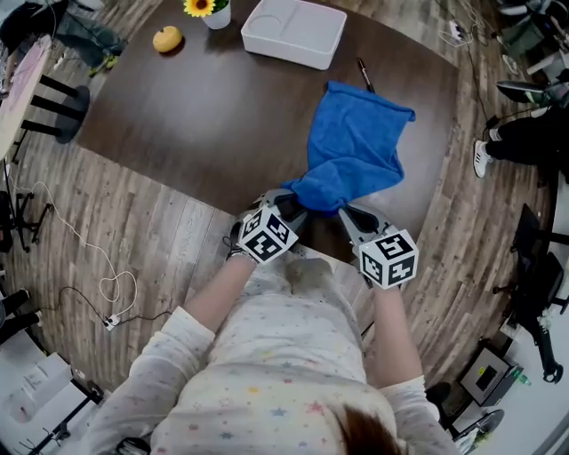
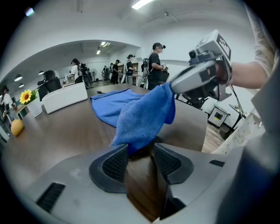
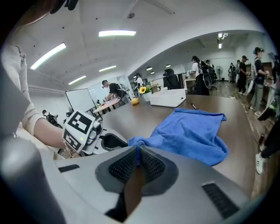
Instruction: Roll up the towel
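A blue towel (image 1: 356, 151) lies on the dark brown table (image 1: 178, 115), its near end bunched and lifted at the front edge. My right gripper (image 1: 351, 216) is shut on that gathered near corner; in the right gripper view the cloth (image 3: 192, 131) is pinched between the pads (image 3: 124, 165). My left gripper (image 1: 289, 206) sits just left of it, jaws open. In the left gripper view the hanging fold of towel (image 2: 140, 113) drops to the jaw tips (image 2: 118, 162) without being pressed, and the right gripper (image 2: 201, 76) holds the cloth up above it.
A white tray (image 1: 293, 31), a black pen (image 1: 364, 74), a sunflower pot (image 1: 209, 9) and a yellow fruit (image 1: 167, 38) sit along the far side of the table. Wooden floor with cables surrounds it. People stand in the background of both gripper views.
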The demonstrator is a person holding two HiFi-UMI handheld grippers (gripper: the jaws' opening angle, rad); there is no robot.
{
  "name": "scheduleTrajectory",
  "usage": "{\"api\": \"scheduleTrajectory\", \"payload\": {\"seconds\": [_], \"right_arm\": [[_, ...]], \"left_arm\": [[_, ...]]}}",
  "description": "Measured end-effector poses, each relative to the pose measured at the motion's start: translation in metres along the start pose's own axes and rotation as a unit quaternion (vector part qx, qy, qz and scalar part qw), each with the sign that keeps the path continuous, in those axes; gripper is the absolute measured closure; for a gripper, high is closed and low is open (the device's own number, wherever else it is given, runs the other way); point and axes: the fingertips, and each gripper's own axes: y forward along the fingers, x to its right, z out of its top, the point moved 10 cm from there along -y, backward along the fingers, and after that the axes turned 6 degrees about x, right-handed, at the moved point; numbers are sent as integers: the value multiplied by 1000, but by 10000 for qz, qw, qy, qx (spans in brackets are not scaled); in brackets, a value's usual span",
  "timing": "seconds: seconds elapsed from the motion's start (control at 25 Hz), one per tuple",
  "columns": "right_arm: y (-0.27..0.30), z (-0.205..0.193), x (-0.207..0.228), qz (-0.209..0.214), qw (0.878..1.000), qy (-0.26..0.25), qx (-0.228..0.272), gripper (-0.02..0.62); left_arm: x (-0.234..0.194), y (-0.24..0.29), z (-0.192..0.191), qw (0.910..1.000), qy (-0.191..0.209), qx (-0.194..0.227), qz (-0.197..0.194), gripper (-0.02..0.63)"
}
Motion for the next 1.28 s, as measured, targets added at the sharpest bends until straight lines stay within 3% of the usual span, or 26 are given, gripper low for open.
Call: {"api": "scheduleTrajectory", "payload": {"seconds": [0.48, 0.6, 0.68, 0.8, 0.92, 1.08, 1.28], "right_arm": [[-74, 21, -9, -182, 9981, -135, 568, 577], [-90, 22, -10, -276, 9972, -188, 668, 577], [-102, 21, -9, -424, 9964, -283, 678, 577], [-120, 15, -2, -681, 9950, -382, 630, 577], [-133, 6, 4, -892, 9934, -520, 491, 577], [-146, -9, 8, -970, 9923, -728, 232, 575], [-147, -28, 6, -764, 9946, -708, -25, 575]], "left_arm": [[-4, 9, 8, 9934, 328, 149, 1092, 437], [1, 17, 9, 9957, 362, 214, 826, 450], [11, 18, 14, 9970, 488, 387, 467, 577], [28, 10, 22, 9952, 789, 573, -103, 589], [42, -7, 26, 9914, 1095, 606, -392, 591], [54, -38, 28, 9895, 1192, 666, -468, 591], [59, -71, 26, 9908, 1022, 782, -409, 592]]}}
